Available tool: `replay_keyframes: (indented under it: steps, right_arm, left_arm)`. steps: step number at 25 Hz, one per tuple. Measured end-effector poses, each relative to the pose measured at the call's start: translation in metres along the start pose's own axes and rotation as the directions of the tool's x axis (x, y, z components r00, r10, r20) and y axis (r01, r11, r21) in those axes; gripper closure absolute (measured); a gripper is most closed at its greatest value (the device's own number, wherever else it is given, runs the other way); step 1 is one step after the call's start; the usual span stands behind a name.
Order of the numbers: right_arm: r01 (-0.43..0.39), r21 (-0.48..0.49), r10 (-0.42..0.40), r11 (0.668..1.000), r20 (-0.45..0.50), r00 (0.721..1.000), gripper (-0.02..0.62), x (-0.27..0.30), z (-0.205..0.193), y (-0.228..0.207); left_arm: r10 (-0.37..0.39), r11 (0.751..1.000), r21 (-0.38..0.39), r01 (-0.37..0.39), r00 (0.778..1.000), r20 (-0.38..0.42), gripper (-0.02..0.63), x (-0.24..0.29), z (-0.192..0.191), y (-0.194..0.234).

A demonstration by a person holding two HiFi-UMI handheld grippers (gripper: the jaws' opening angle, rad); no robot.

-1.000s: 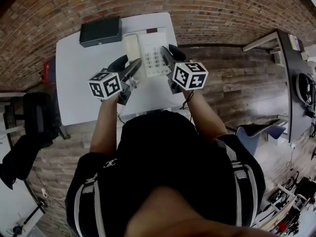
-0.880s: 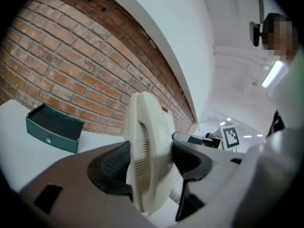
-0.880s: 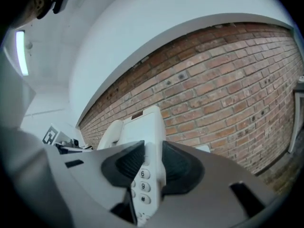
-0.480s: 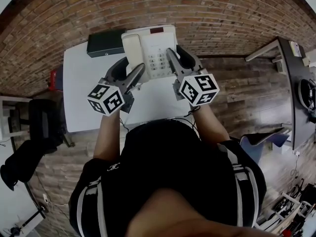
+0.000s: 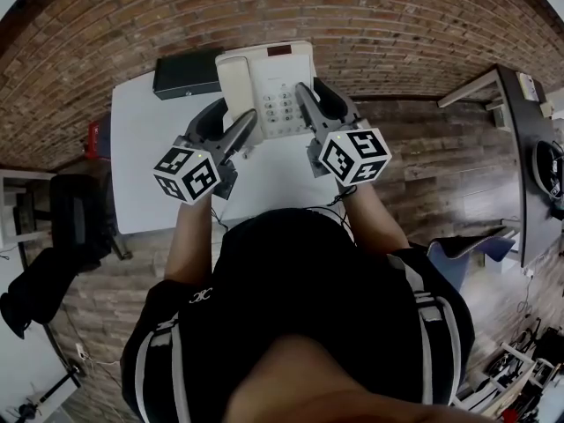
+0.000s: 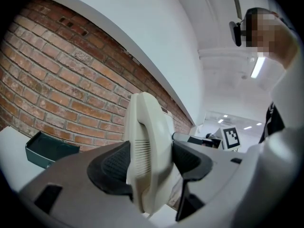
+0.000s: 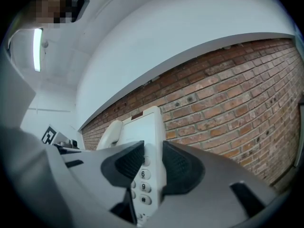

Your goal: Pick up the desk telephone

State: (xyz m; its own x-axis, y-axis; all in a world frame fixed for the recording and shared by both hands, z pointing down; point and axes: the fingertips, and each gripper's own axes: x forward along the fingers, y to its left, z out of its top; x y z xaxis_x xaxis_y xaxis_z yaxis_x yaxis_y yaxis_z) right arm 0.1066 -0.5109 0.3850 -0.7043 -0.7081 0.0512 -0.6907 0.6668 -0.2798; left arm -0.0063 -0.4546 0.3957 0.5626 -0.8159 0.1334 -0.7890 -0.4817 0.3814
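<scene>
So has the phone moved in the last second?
Yes. The phone has risen: it now overlaps the table's far edge beside the black box; before, it lay short of that edge.

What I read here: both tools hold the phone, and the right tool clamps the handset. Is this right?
Not quite. Both tools do hold the phone, but the right tool clamps the edge beside the keypad, as the right gripper view shows. The handset is in the left tool.
</scene>
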Motion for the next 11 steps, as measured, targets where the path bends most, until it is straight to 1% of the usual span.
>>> replay_keyframes:
  steps: [11]
  right_arm:
    - [0.004,0.017,-0.004,1.000,-0.006,1.000,0.491,-0.0040,-0.0030,-0.0058]
  left_arm:
    - [0.002,1.000,0.003,-0.002,1.000,-0.024,0.330,0.0044,-0.0036,-0.0035]
